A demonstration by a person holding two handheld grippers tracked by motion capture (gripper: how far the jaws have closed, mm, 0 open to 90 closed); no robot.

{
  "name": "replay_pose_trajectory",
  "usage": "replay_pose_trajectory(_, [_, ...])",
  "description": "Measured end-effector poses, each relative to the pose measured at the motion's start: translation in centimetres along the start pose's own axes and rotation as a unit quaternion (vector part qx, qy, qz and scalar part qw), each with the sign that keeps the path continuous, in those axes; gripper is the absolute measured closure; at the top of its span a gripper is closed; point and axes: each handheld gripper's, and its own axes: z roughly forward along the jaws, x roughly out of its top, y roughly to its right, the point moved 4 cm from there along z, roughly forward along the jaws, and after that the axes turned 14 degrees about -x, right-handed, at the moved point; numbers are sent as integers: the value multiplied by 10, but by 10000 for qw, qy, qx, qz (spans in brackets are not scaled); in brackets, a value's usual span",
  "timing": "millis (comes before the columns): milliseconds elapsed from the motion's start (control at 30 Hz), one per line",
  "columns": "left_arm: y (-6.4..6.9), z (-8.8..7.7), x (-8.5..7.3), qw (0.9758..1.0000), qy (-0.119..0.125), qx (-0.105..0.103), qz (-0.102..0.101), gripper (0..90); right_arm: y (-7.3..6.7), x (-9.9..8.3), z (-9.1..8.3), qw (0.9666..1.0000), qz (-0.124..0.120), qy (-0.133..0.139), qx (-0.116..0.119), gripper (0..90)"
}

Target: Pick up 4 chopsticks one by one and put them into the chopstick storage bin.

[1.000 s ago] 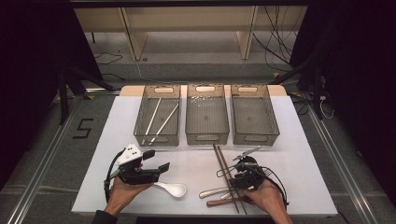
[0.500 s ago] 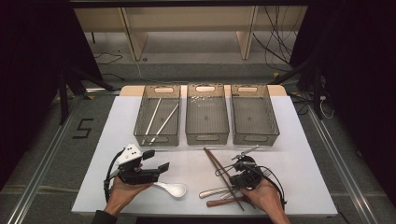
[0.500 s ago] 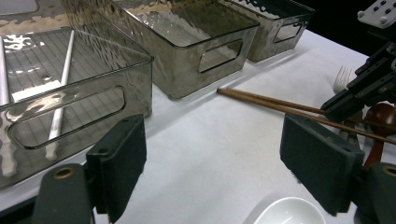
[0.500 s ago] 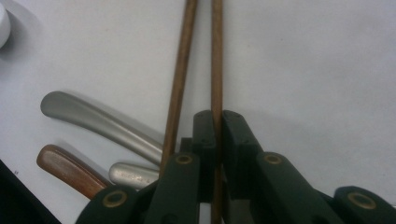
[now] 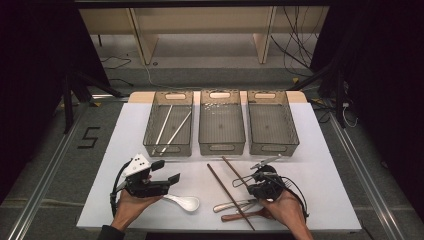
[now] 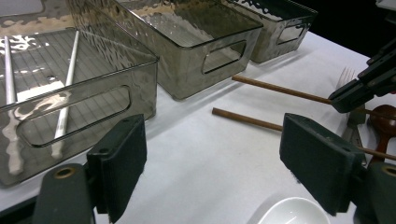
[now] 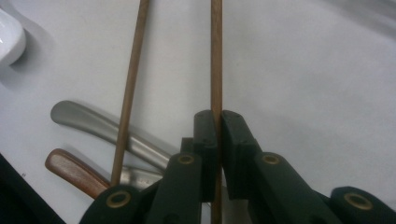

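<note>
Right gripper view shows my right gripper (image 7: 216, 122) has just closed on one brown chopstick (image 7: 216, 56); the grasp step is done. My left gripper (image 6: 212, 161) gapes wide, holding nothing. Next, I judge, lift cleanly toward a bin (image 5: 272, 127), clear of the other chopstick (image 7: 132, 79).

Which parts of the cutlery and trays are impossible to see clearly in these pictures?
- Brown chopstick: near end hidden behind the right hand-held gripper, right gripper view.
- Fork: handle hidden by that gripper, left gripper view.
- Small bits in the middle tray: too small, high view.
- White spoon: cut off by the bottom edge, left gripper view.
</note>
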Motion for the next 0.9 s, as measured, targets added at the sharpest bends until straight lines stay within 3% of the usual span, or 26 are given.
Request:
replay_pose_trajectory(367, [-1, -2, 0, 10000, 44, 70, 19, 228, -8, 9, -14, 9993, -174, 307, 136, 855])
replay_pose_trajectory(600, [-1, -3, -1, 10000, 40, 79, 37, 228, -16, 23, -23, 9977, -272, 504, 356, 855])
replay_pose_trajectory(900, [-1, -5, -2, 9999, 88, 94, 62, 228, -28, 48, -26, 9961, -423, 686, 368, 856])
